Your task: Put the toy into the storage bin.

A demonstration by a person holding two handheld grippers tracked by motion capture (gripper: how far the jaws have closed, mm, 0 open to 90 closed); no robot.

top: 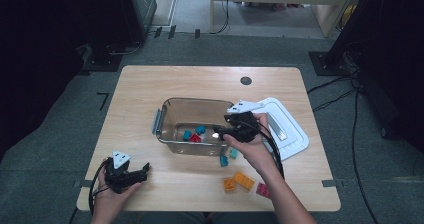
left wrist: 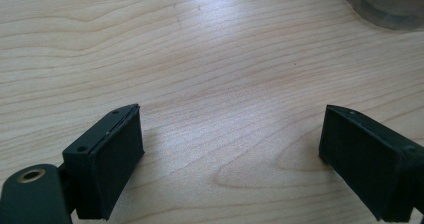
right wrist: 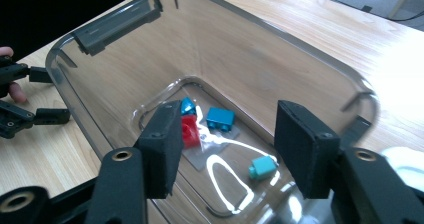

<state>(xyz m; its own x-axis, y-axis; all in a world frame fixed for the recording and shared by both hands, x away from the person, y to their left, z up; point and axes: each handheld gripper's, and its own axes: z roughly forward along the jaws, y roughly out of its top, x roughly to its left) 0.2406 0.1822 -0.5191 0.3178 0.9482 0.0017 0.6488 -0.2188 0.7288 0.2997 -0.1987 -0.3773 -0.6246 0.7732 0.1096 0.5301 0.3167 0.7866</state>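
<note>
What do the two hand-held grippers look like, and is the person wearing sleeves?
Both the left hand-held gripper and right hand-held gripper are black, with two flat rectangular padded jaws, a grey three-cornered plate on top and a trailing black cable. The forearms show no sleeves.

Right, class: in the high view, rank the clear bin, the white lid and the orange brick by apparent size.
1. clear bin
2. white lid, partly hidden by the right gripper, so only slightly smaller
3. orange brick, clearly smallest
</note>
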